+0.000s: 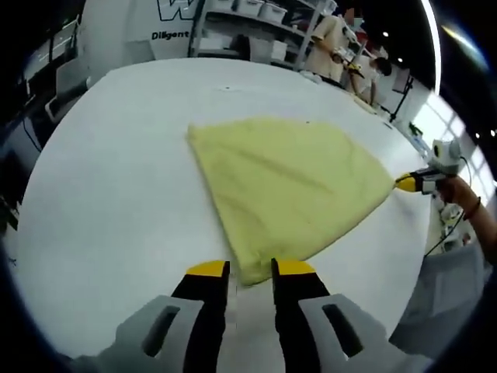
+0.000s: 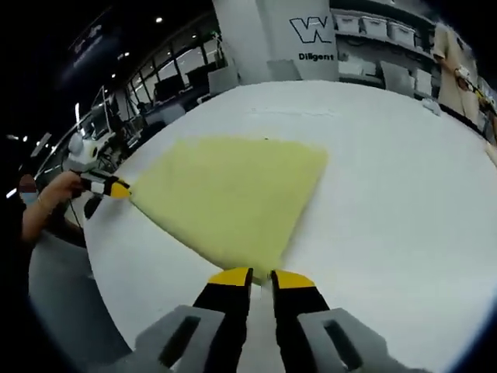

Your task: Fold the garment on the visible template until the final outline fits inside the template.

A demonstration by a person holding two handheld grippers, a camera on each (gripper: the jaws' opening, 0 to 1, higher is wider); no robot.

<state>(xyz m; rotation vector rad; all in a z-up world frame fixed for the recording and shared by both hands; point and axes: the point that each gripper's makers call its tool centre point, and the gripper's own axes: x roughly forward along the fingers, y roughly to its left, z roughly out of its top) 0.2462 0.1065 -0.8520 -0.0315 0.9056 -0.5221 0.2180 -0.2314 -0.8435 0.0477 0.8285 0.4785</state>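
Gripping near corner of yellow garment [image 1: 287, 186] with my left gripper [image 1: 250, 270], jaws narrow, cloth edge between tips. Garment lies flat on white table [image 1: 109, 194]. My right gripper [image 2: 260, 273] pinches opposite corner, jaws nearly together. Shelving [image 2: 388, 39] stands beyond table.

A white pillar [image 2: 268, 35] bears a "W" logo above the partly legible word "Diligent".
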